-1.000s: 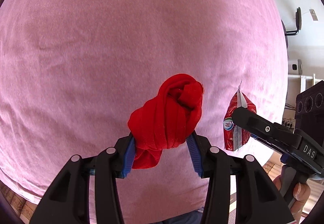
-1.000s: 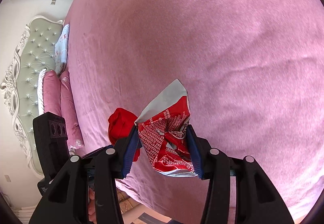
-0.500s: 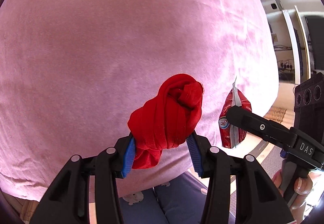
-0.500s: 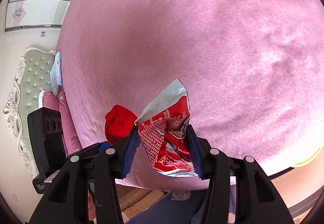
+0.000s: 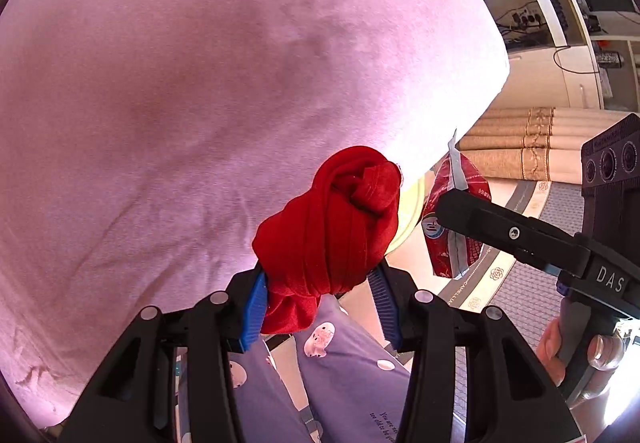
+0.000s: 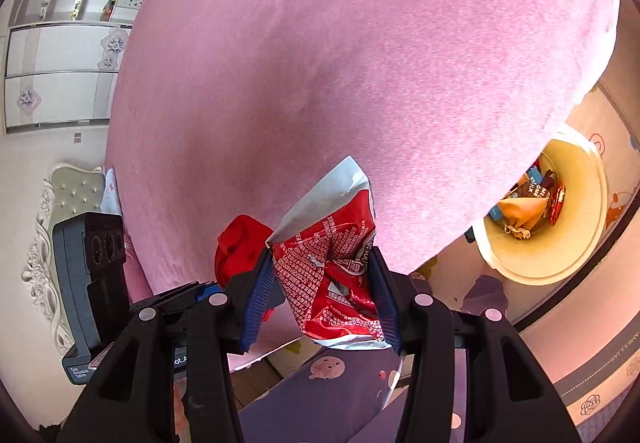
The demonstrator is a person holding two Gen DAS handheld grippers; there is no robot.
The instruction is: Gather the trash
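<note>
My left gripper [image 5: 320,307] is shut on a knotted red cloth [image 5: 332,227] and holds it in the air above the edge of the pink bed [image 5: 200,83]. My right gripper [image 6: 320,307] is shut on a crumpled red and silver snack wrapper [image 6: 332,271]. The wrapper also shows in the left wrist view [image 5: 452,219], held just right of the cloth. The red cloth shows in the right wrist view [image 6: 236,243], left of the wrapper. A cream waste bin [image 6: 576,243] with several wrappers inside stands on the floor at the right, beside the bed's corner.
The pink bed [image 6: 360,63] fills most of both views. My legs in purple patterned trousers [image 5: 352,383] are below the grippers. A patterned rug [image 5: 520,291] and rolled mats [image 5: 520,147] lie on the floor at right. A padded headboard [image 6: 60,211] is at far left.
Both grippers have swung right toward the bed's corner with their loads. The floor, the rug and the waste bin have come into view.
</note>
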